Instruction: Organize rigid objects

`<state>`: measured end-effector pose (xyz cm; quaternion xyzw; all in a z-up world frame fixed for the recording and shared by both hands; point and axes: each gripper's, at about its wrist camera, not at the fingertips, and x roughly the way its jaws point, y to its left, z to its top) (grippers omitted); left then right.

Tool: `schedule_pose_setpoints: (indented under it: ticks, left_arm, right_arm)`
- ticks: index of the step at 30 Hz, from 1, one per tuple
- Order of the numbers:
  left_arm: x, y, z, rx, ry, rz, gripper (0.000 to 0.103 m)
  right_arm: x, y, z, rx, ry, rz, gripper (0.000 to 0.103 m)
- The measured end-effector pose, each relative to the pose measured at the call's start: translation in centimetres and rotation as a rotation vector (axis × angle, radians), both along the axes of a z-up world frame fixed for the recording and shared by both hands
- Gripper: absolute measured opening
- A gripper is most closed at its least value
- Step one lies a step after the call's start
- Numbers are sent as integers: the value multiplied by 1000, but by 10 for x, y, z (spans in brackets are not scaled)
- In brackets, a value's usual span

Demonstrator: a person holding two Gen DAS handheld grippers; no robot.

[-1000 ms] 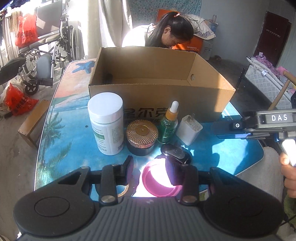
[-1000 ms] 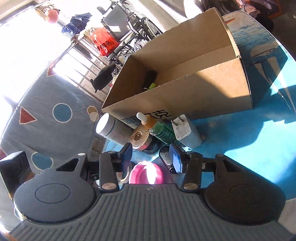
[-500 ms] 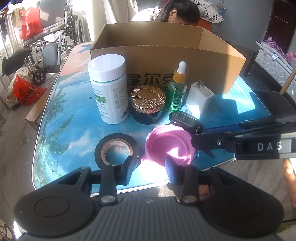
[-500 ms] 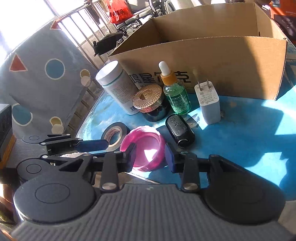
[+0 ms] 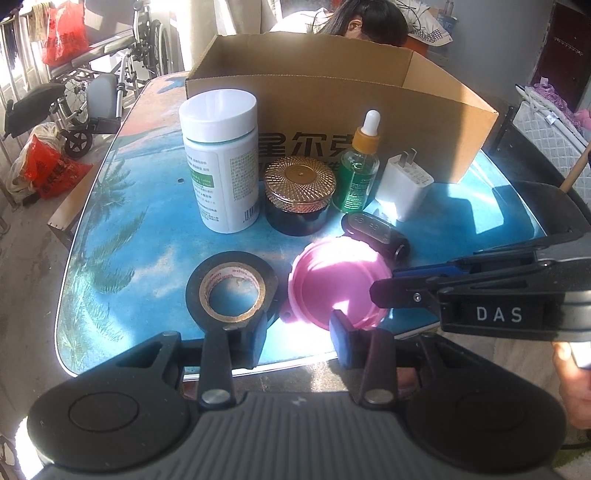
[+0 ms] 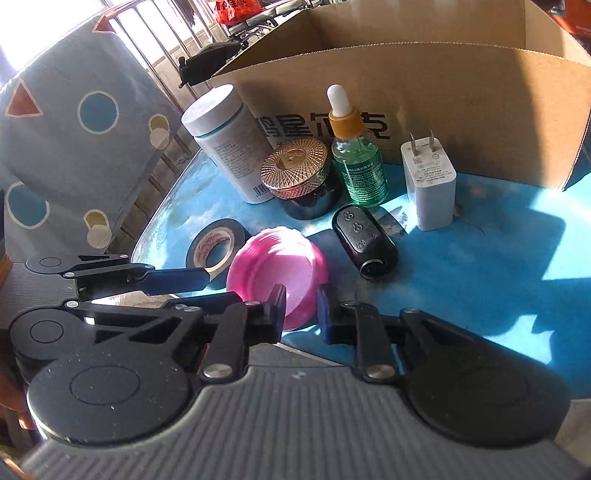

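On the blue table stand a white pill bottle, a gold-lidded dark jar, a green dropper bottle and a white charger. In front lie a black key fob, a pink lid and a black tape roll. An open cardboard box stands behind. My left gripper is open at the near edge, between tape and lid. My right gripper is open, its jaws astride the pink lid's near rim; it also shows in the left wrist view.
A person sits behind the box. A wheelchair and red bags are off the table's left. A patterned cloth hangs at the left in the right wrist view. A white basket is at the right.
Both grippers have dropped lower and drawn back to the table's near edge. The right gripper has come in at the pink lid from the right. Both stay open.
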<state>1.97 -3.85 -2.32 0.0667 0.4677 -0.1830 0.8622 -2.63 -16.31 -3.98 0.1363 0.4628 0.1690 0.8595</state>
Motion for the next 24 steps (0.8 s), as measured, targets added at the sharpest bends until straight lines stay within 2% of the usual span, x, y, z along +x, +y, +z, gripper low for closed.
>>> schedule_pose_setpoints:
  ticks: [6, 24]
  left_arm:
    - [-1, 0, 0, -1, -1, 0, 39]
    - [-2, -2, 3, -19, -1, -6, 38]
  right_arm:
    - [1, 4, 0, -30, 0, 14, 16]
    - [2, 4, 1, -32, -6, 14, 15]
